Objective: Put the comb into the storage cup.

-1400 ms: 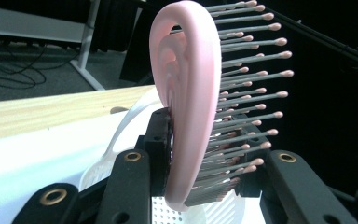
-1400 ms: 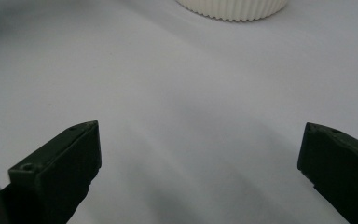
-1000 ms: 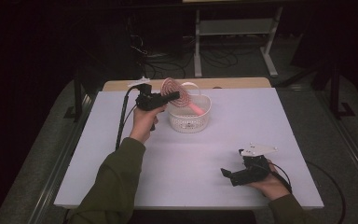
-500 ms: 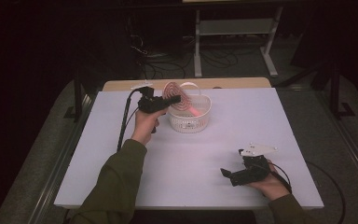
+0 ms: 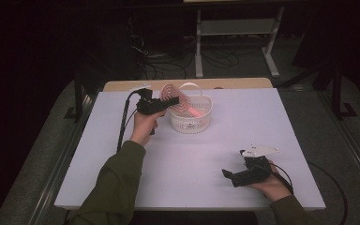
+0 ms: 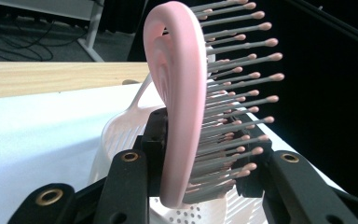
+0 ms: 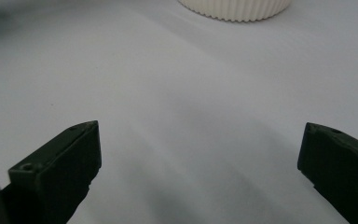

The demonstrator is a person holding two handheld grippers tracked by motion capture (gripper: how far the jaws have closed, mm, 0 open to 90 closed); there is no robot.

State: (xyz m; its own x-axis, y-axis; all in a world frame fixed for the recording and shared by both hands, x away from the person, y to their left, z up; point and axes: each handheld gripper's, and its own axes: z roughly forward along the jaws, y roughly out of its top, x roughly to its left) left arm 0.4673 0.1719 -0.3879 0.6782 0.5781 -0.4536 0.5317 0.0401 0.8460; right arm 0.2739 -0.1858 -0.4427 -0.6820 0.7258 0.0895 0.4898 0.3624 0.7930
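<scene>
A pink hairbrush with grey pink-tipped bristles is held above the left rim of a white perforated basket. My left gripper is shut on the brush, one jaw on its back and the other against the bristles. The brush's pink handle slants down into the basket. The basket's handle and wall show behind the jaws. My right gripper rests low near the table's front right, open with nothing between its fingers. The basket's ribbed base lies far ahead of it.
The white tabletop spreads between the two hands. A wooden strip runs along its far edge. Behind the table the floor is dark, with cables and a metal stand. A black cable trails from the left gripper.
The left hand with the brush has shifted only very slightly above the basket. The right hand has not moved.
</scene>
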